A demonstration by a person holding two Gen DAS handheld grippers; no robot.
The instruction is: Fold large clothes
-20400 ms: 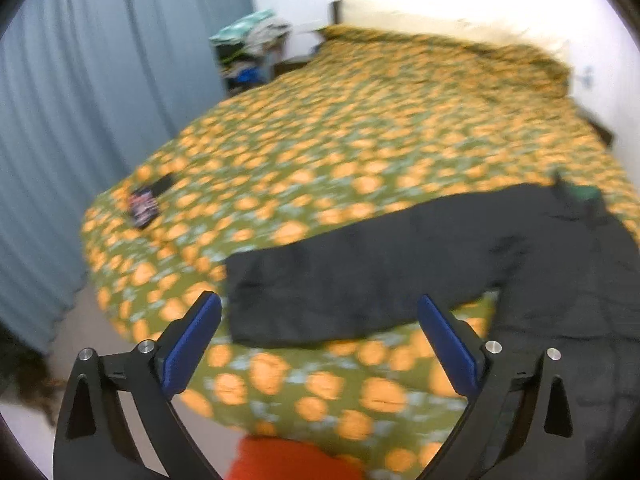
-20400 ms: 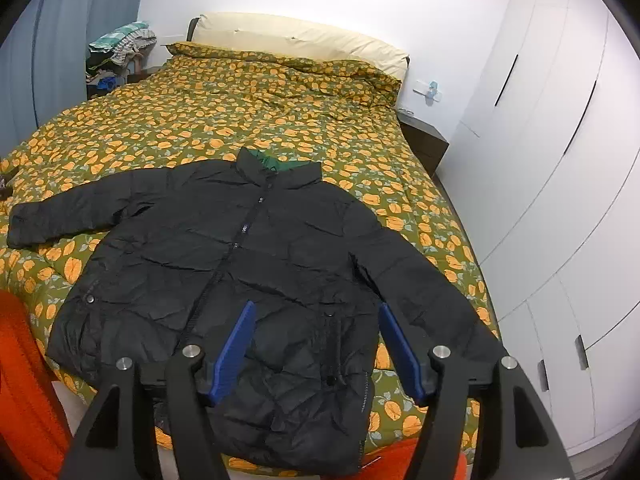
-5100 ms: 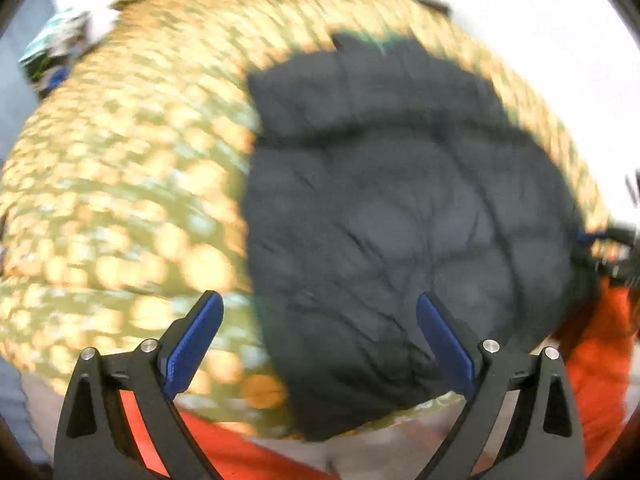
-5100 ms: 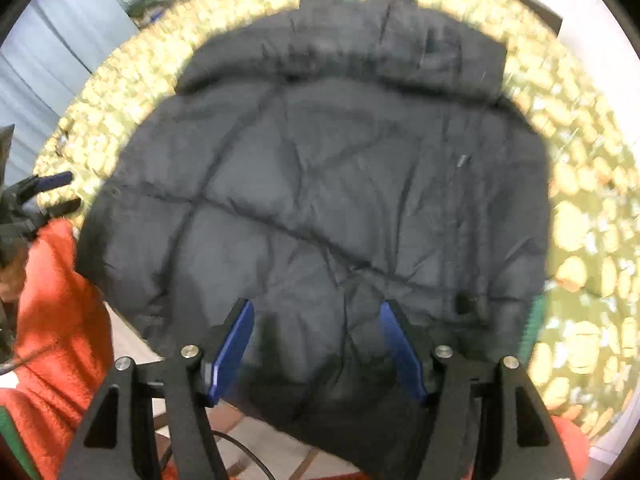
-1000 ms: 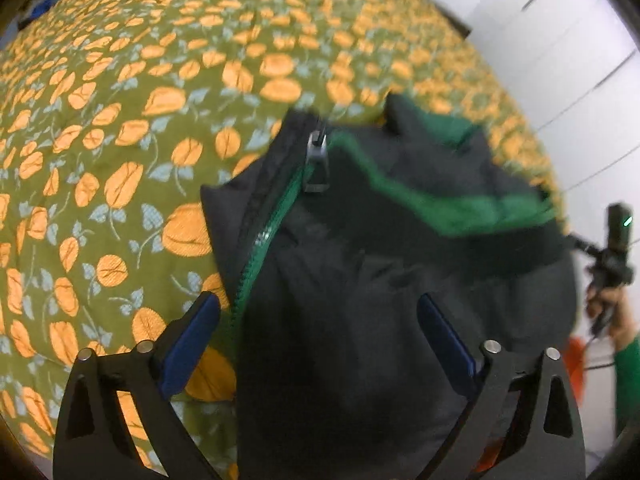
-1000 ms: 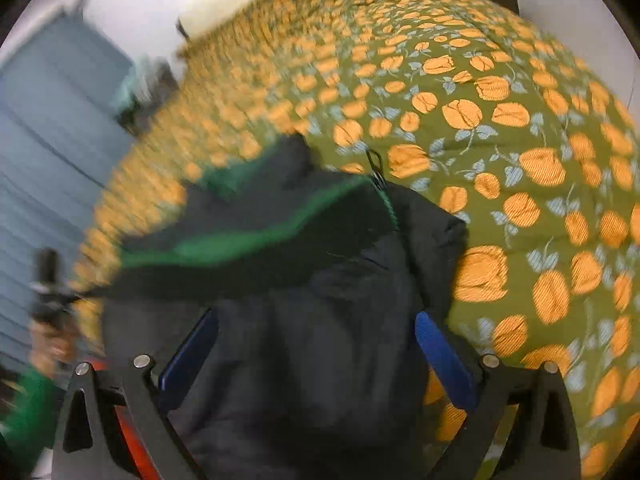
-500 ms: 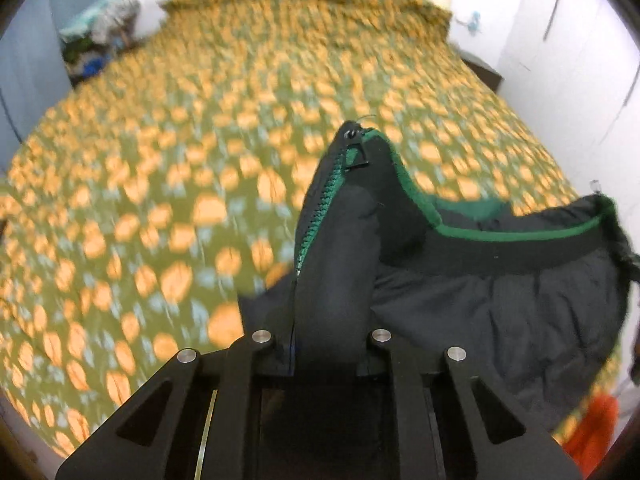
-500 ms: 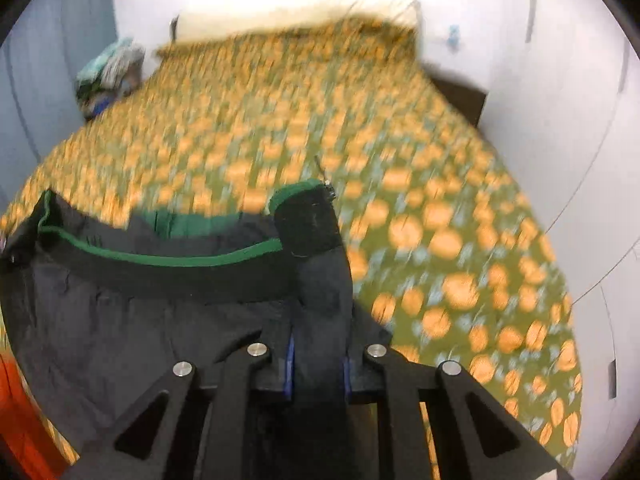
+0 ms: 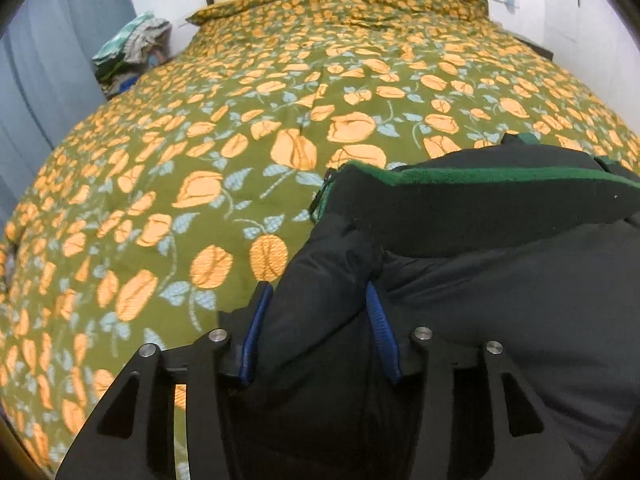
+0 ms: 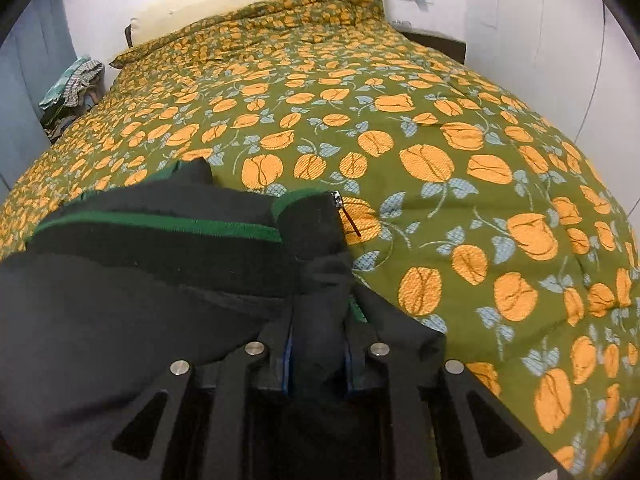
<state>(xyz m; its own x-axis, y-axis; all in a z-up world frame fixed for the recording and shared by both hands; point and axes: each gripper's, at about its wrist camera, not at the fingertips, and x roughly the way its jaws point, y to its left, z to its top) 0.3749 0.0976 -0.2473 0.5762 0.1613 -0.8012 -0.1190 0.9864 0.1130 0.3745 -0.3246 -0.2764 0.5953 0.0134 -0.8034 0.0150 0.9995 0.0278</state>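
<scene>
Black puffer jacket [image 9: 500, 280] w/ green collar trim, bunched on floral bedspread [image 9: 240, 140]. Left gripper [image 9: 316, 332] opening, jacket fabric btwn fingers; right gripper [image 10: 318, 344] clamped on fabric.

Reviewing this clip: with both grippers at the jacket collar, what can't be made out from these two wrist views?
- Jacket sleeves and hem: cut off by the lower edges, both views.
- Left gripper: jaws opening, fabric bulging between; pad contact hidden.
- Right gripper: pads buried in fabric.
- Pile of clothes beside the bed: too small.
- Person: in neither view.
</scene>
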